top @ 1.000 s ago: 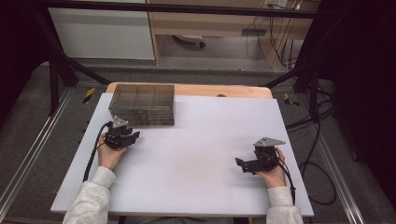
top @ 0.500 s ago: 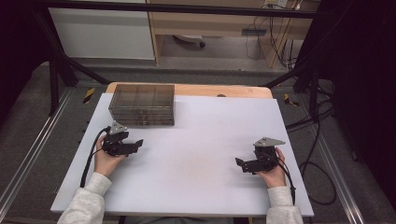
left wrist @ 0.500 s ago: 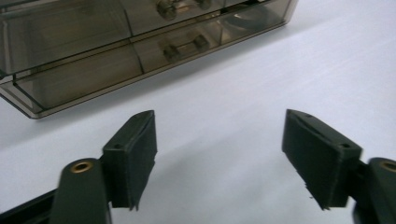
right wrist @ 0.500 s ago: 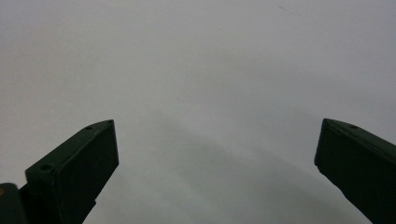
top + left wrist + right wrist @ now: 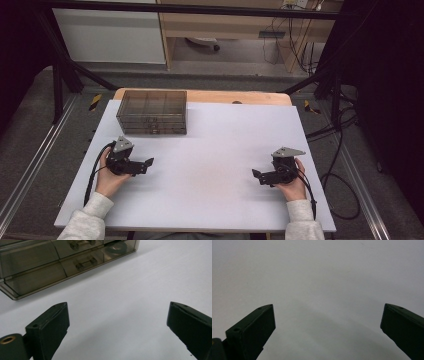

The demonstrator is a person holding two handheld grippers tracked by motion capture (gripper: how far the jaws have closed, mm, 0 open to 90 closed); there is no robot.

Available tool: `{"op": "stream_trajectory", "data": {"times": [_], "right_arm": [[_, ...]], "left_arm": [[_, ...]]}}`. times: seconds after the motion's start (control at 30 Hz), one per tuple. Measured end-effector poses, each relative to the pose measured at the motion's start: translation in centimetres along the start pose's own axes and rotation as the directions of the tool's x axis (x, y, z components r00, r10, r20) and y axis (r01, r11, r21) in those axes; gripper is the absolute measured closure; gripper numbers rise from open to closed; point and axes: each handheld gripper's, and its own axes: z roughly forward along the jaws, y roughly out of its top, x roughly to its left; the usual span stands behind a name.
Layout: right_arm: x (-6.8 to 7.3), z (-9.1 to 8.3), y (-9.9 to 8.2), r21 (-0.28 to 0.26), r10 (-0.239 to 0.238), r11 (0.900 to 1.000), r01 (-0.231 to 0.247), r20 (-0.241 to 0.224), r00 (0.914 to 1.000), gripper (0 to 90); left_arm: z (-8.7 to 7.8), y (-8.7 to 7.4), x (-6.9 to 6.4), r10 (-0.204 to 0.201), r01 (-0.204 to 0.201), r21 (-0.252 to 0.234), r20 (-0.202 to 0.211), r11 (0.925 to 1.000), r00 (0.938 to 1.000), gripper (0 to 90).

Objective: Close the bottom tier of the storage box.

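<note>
A smoky clear plastic drawer box (image 5: 152,111) stands at the back left of the white table top (image 5: 210,150). In the left gripper view the drawer box (image 5: 57,262) has small handles on its shut drawers, and a dark ring lies inside one. My left gripper (image 5: 148,164) rests on the table in front of the box, pointing right. Its jaws have just been opening and now stand wide with nothing between them (image 5: 117,322). My right gripper (image 5: 256,175) sits at the right front, pointing left, open and empty (image 5: 327,322) over bare white surface.
A strip of wooden table (image 5: 235,96) shows behind the white top. Black cables (image 5: 340,165) trail on the floor at the right. Dark frame bars (image 5: 65,75) stand at both sides, with shelves and cupboards beyond.
My left gripper has drawn back from the drawer box toward the front of the table, and its jaws have spread apart. The right gripper has stayed where it was.
</note>
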Motion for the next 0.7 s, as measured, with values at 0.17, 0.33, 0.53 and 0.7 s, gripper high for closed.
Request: {"op": "stream_trajectory", "data": {"times": [0.17, 0.33, 0.53, 0.7], "right_arm": [[0.0, 0.0, 0.0, 0.001, 0.0, 1.0, 0.0, -0.002, 1.0, 0.4], [0.1, 0.0, 0.0, 0.001, 0.002, 1.0, -0.002, -0.003, 1.0, 0.4], [0.1, -0.1, -0.1, 0.004, 0.004, 1.0, -0.004, -0.004, 1.0, 0.3], [0.1, -0.1, -0.1, 0.004, -0.001, 1.0, 0.001, -0.005, 1.0, 0.4]], "left_arm": [[-0.5, -0.8, -0.3, 0.025, -0.025, 0.01, 0.014, 0.9996, 0.9996, 2.1], [-1.0, -1.5, -0.5, 0.034, -0.034, 0.009, 0.023, 0.9994, 0.9992, 2.0], [-1.5, -2.3, -0.2, 0.03, -0.03, 0.011, 0.02, 0.9995, 0.9994, 3.1], [-1.7, -3.0, -0.1, 0.028, -0.028, 0.013, 0.016, 0.9995, 0.9995, 3.5]]}}
